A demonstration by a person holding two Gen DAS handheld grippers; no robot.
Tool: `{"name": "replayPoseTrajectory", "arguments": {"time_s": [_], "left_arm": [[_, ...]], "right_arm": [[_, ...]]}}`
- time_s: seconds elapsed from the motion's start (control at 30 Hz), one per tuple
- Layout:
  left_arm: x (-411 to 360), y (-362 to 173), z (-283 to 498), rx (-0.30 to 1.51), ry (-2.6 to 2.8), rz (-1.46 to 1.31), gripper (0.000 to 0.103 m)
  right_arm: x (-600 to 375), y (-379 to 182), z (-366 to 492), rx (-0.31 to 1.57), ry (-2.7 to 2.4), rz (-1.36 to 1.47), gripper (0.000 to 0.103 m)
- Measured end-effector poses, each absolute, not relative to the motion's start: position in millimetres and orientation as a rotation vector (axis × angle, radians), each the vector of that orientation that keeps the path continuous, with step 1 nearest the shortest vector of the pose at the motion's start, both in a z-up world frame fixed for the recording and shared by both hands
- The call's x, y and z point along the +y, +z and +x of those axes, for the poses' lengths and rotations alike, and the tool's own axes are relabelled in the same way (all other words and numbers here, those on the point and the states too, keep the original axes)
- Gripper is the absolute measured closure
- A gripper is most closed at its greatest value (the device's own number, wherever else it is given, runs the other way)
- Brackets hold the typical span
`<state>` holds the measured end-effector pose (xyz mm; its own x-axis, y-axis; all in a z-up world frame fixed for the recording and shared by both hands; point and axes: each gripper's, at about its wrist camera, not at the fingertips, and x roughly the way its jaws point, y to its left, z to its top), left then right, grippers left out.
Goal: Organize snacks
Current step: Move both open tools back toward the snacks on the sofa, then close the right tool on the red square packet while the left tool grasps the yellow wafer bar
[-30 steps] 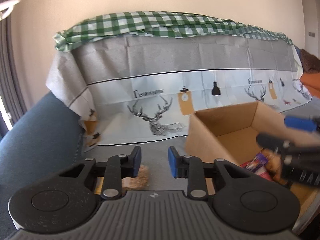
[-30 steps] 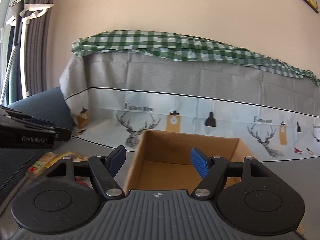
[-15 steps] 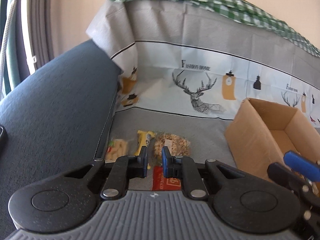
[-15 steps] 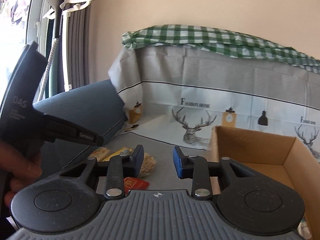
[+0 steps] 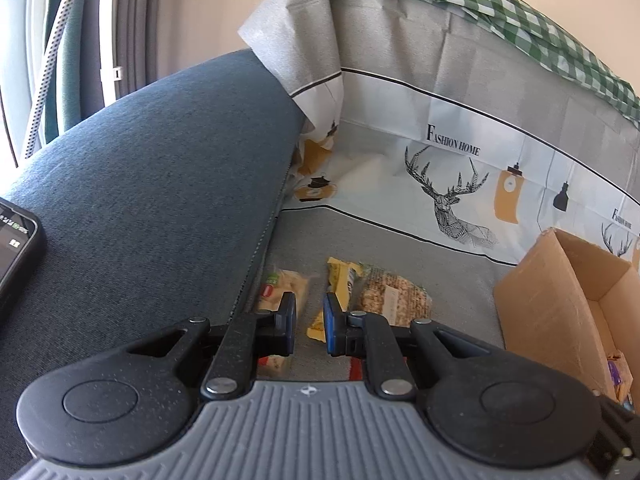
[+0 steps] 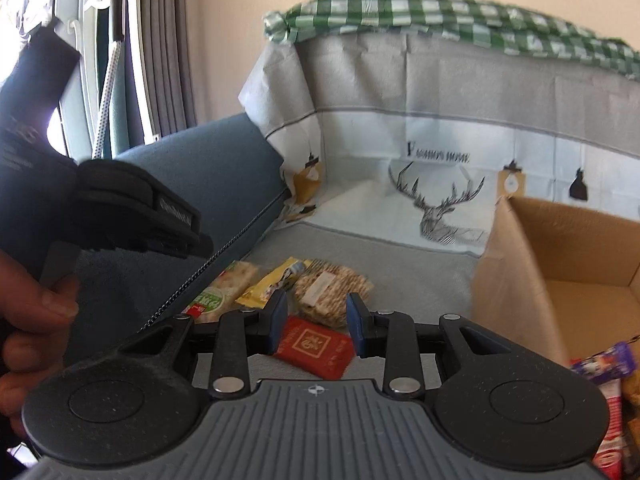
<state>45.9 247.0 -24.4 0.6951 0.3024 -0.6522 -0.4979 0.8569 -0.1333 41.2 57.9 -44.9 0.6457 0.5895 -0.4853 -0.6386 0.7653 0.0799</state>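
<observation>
Several snack packs lie on the grey seat cover: a green-labelled cracker pack [image 5: 280, 288] [image 6: 224, 288], a yellow pack [image 5: 340, 280] [image 6: 272, 280], a clear pack of grain cakes [image 5: 394, 296] [image 6: 332, 292] and a red packet [image 6: 316, 346]. My left gripper [image 5: 310, 322] hovers over the near end of the yellow pack, its blue pads a narrow gap apart with nothing between them. My right gripper [image 6: 316, 322] stands open above the red packet, not touching it. An open cardboard box [image 5: 560, 300] [image 6: 520, 280] stands to the right.
A blue sofa arm [image 5: 140, 200] rises on the left with a phone [image 5: 16, 248] lying on it. A deer-print cover [image 5: 440, 184] drapes the backrest under a green check cloth [image 5: 480, 8]. Wrapped snacks [image 6: 604, 360] lie in the box. A hand [image 6: 36, 320] holds the left gripper.
Both grippers have swung left from the box towards the loose snacks and tipped downwards. Both pairs of jaws have narrowed, the right one by far more.
</observation>
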Motion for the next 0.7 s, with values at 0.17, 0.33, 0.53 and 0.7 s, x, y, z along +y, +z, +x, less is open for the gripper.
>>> {"name": "replayPoseTrajectory", "arguments": {"time_s": [0.17,0.33,0.53,0.7], "left_arm": [[258,-26,42,0.654,0.475,-0.351,0.088],[267,-28,43,0.653,0.489,-0.378,0.088],[264,-32,54,0.665,0.455,-0.349,0.087],[263,-39,68,0.675,0.425,-0.323,0.086]], "right_arm": [[80,-60,52,0.565,0.702,-0.105,0.064],[101,-78,69,0.646,0.642,-0.099,0.031],[121,-106,91,0.752,0.553,-0.094,0.013],[135,-126,103,0.822,0.534,-0.118,0.009]]}}
